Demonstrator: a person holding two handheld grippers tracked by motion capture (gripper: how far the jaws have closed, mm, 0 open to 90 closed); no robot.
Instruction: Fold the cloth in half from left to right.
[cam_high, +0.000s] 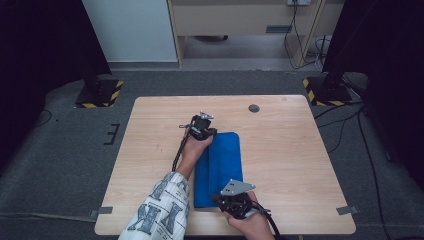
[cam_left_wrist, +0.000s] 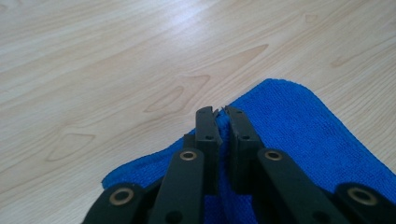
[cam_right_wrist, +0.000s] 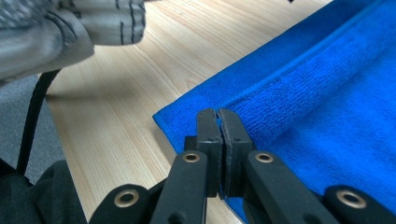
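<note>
A folded blue terry cloth lies on the pale wood-grain worktop, just off centre toward six o'clock, its long side running from twelve to six. The left gripper sits at the cloth's eleven o'clock corner, hand wrapped round it, a patterned white sleeve trailing back to the near edge. In the left gripper view the gripper has its black jaws clenched, a thin sliver of blue cloth pinched between them right at the folded corner. The right gripper is down at the cloth's five o'clock corner, grey three-cornered plate on top. In the right gripper view that gripper has its jaws pressed tight together over the cloth's near corner, with a rolled fold ridge running away toward one o'clock; the cloth's edge seems caught between them, though the seam is too narrow to be sure. A small dark round plug sits in the worktop at one o'clock, well apart from the cloth.
</note>
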